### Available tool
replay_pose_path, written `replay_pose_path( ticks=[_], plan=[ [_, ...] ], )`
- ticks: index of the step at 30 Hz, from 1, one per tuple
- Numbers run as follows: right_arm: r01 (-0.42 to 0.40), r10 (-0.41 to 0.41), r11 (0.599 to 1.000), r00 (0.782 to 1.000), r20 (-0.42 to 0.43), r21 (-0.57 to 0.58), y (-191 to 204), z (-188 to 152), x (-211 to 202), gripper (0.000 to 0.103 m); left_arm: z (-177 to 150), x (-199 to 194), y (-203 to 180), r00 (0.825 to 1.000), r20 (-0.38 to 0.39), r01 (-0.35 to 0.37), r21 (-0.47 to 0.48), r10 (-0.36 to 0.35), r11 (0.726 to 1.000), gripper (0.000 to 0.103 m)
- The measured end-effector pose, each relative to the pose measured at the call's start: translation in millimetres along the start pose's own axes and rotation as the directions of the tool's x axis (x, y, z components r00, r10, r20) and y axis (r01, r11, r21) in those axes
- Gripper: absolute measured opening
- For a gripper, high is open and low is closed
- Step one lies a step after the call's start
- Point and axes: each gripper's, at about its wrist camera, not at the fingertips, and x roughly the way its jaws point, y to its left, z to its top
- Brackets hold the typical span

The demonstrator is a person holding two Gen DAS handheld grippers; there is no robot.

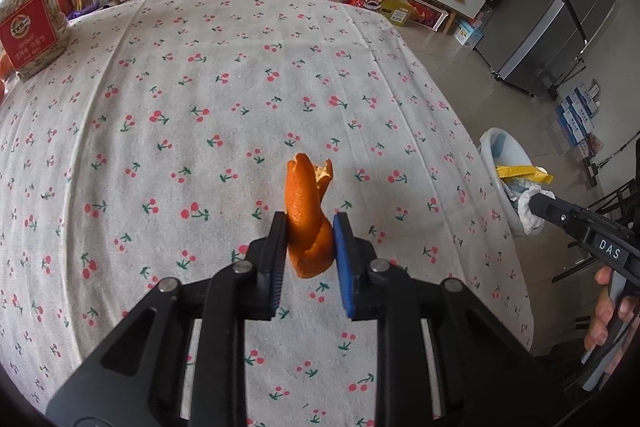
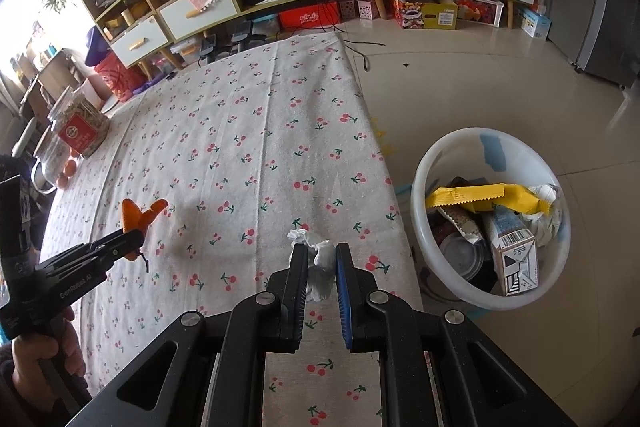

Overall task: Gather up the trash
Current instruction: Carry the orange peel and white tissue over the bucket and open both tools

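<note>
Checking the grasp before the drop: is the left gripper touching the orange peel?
Touching. The left wrist view shows the left gripper with both pads pressed against the orange peel, held above the tablecloth.

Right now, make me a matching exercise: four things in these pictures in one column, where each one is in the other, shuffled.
1. orange peel
2. crumpled tissue
3. yellow wrapper
4. seed jar

A. standing on the tablecloth
B. in the white bin
C. in the left tongs
D. in the right tongs

Pairs: 1-C, 2-D, 3-B, 4-A
</note>
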Motion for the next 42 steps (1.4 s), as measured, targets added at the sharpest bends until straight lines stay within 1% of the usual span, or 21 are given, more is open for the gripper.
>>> replay_pose_path(
  ticks=[9,18,25,28,33,36,40,42],
  plan=[
    [0.006,-0.010,0.997,0.999,0.046,0.083,-39.9,3.7,-20.7,0.015,10.4,-13.8,-39.7,0.999,0.020,0.033,0.071,-0.035,0.997,0.025],
    [0.010,-0.030,0.976,0.996,0.087,0.215,-96.4,5.2,-42.6,0.015,19.8,-8.1,-92.9,0.996,0.003,0.091,0.146,-0.092,0.985,0.025],
    [0.016,-0.047,0.954,0.994,0.095,0.300,-134.6,1.6,-51.0,0.015,27.8,5.2,-145.5,0.989,-0.013,0.149,0.243,-0.150,0.959,0.025],
    [0.019,-0.052,0.946,0.994,0.094,0.322,-147.9,-0.7,-53.2,0.015,31.0,14.3,-168.1,0.985,-0.022,0.169,0.283,-0.170,0.944,0.025],
    [0.019,-0.055,0.932,0.994,0.089,0.363,-171.5,-2.0,-53.9,0.015,34.9,34.5,-201.8,0.979,-0.057,0.203,0.346,-0.196,0.916,0.025],
    [0.020,-0.058,0.923,0.995,0.086,0.385,-183.7,-3.5,-53.4,0.015,38.1,47.2,-217.6,0.976,-0.079,0.216,0.369,-0.201,0.904,0.025],
    [0.024,-0.064,0.912,0.994,0.084,0.409,-196.5,-5.3,-54.2,0.015,48.3,60.4,-234.7,0.973,-0.090,0.231,0.379,-0.213,0.896,0.025],
    [0.024,-0.066,0.907,0.994,0.085,0.420,-202.6,-4.7,-54.0,0.015,52.7,67.4,-242.9,0.970,-0.109,0.242,0.386,-0.216,0.890,0.025]
  ],
)
